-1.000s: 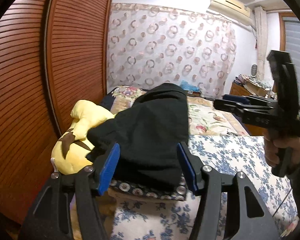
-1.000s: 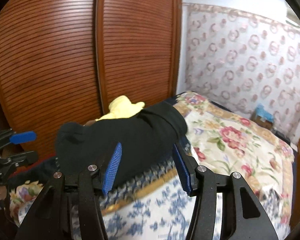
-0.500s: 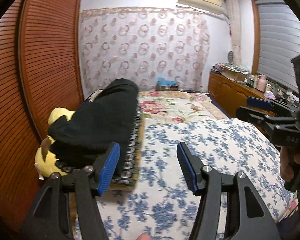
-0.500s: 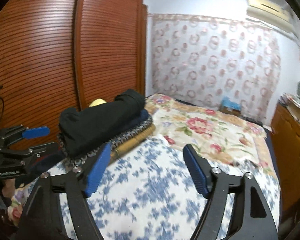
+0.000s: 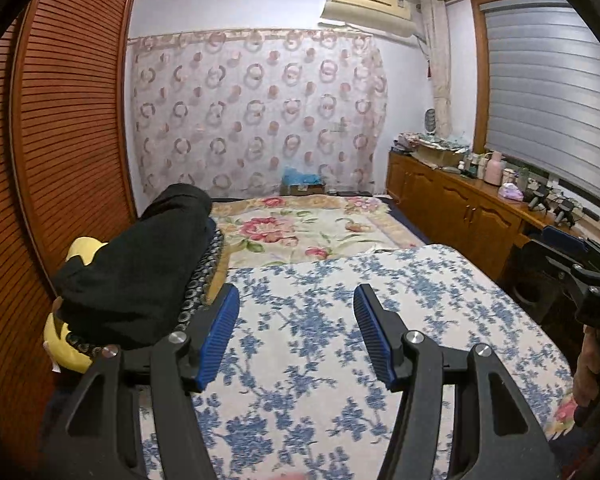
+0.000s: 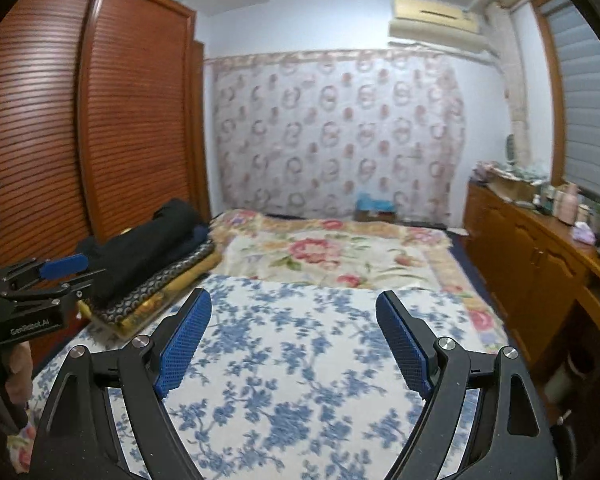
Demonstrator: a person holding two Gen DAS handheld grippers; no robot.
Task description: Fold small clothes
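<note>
A folded black garment (image 5: 140, 268) lies on top of a stack of folded clothes at the bed's left edge; it also shows in the right wrist view (image 6: 140, 248). My left gripper (image 5: 296, 332) is open and empty, above the blue-flowered bedspread (image 5: 320, 340), to the right of the stack. My right gripper (image 6: 294, 344) is open and empty, over the same bedspread (image 6: 292, 360). The left gripper also shows at the left edge of the right wrist view (image 6: 56, 272), and the right gripper at the right edge of the left wrist view (image 5: 576, 256).
A yellow plush toy (image 5: 66, 344) sits under and beside the stack against the wooden wardrobe (image 5: 60, 160). A rose-patterned blanket (image 5: 300, 232) covers the far bed. A wooden cabinet (image 5: 460, 208) with bottles runs along the right wall under the window blind.
Both grippers have drawn back and swung right, away from the black garment, which stays on the stack. The right gripper's jaws have opened wider.
</note>
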